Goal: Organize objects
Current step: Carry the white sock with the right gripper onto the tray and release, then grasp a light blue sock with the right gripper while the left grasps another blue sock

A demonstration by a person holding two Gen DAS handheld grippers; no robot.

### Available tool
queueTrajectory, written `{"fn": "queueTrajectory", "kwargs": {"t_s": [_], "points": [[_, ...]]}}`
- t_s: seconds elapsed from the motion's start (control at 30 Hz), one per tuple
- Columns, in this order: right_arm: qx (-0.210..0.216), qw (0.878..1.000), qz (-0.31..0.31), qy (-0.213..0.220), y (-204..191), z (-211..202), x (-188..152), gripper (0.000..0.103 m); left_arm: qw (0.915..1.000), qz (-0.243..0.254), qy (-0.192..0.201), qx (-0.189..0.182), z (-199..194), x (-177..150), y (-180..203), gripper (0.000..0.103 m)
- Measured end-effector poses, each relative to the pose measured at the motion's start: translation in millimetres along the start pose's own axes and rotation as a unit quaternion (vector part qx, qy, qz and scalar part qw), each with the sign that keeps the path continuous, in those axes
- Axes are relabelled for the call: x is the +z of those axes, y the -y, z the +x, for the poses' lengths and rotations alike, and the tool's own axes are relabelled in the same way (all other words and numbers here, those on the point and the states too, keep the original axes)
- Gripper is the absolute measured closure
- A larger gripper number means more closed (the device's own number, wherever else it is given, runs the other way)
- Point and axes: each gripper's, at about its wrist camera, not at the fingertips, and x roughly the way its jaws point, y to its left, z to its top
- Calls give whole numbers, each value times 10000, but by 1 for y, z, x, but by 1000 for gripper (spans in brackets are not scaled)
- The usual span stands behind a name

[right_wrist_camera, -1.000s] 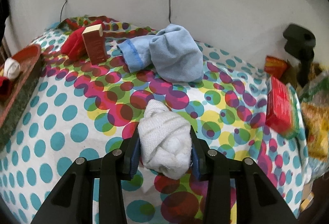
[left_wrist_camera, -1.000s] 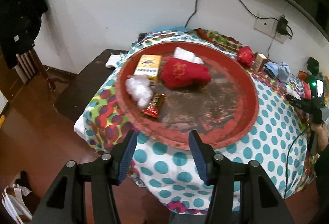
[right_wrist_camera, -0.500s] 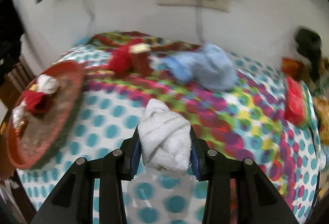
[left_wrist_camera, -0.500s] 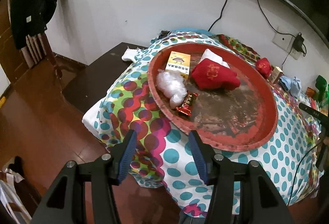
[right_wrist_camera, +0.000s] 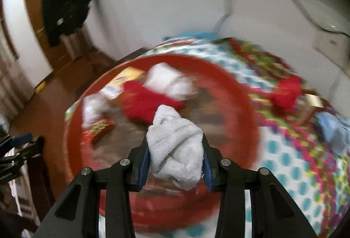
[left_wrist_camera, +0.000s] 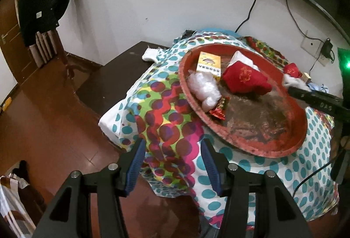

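Right claw [right_wrist_camera: 176, 158] is clamped on a rolled white knitted sock [right_wrist_camera: 175, 146], held over the big round red tray [left_wrist_camera: 291, 106] on the dotted-cloth counter [left_wrist_camera: 166, 120]. Left claw [left_wrist_camera: 172, 163] sits spread apart with nothing in it, near the counter edge.

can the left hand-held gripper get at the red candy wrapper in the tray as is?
Probably yes: the left hand-held gripper is open and empty, and the red foil candy wrapper lies uncovered near the round red tray's near rim.
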Motion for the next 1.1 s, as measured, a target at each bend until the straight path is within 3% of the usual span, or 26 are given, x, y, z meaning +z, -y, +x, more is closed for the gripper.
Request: {"fn": "queueTrajectory", "kwargs": {"t_s": [0.13, 0.3, 0.4, 0.43, 0.6, 0.77, 0.9, 1.0, 1.1], "points": [[307, 9987, -325, -253, -42, 27, 5, 65, 9999, -68, -78, 11, 3, -3, -5, 49], [432, 9968, -521, -437, -65, 43, 5, 64, 9999, -36, -145, 57, 5, -5, -5, 49], [438, 9960, -599, -493, -69, 46, 3, 45, 9998, -15, -167, 62, 6, -5, -2, 49], [382, 9966, -592, -428, -67, 44, 2, 33, 9998, 3, -179, 60, 6, -5, 0, 49], [343, 9985, -377, -206, -43, 20, 0, 30, 9997, 123, -187, 5, 8, -1, 13, 49], [-27, 9999, 65, 99, 14, -16, -9, 30, 9990, 396, -165, -114, 9, 3, 38, 49], [-609, 9959, 612, 281, 83, -42, -17, 30, 9974, 619, -168, -328, 10, 6, 63, 49], [-1112, 9863, 1152, 399, 145, -61, -23, 30, 9952, 865, -125, -430, 9, 8, 86, 49], [-1659, 9689, 1752, 549, 211, -78, -31, 28, 9923, 1116, -90, -528, 9, 11, 109, 49]]}}
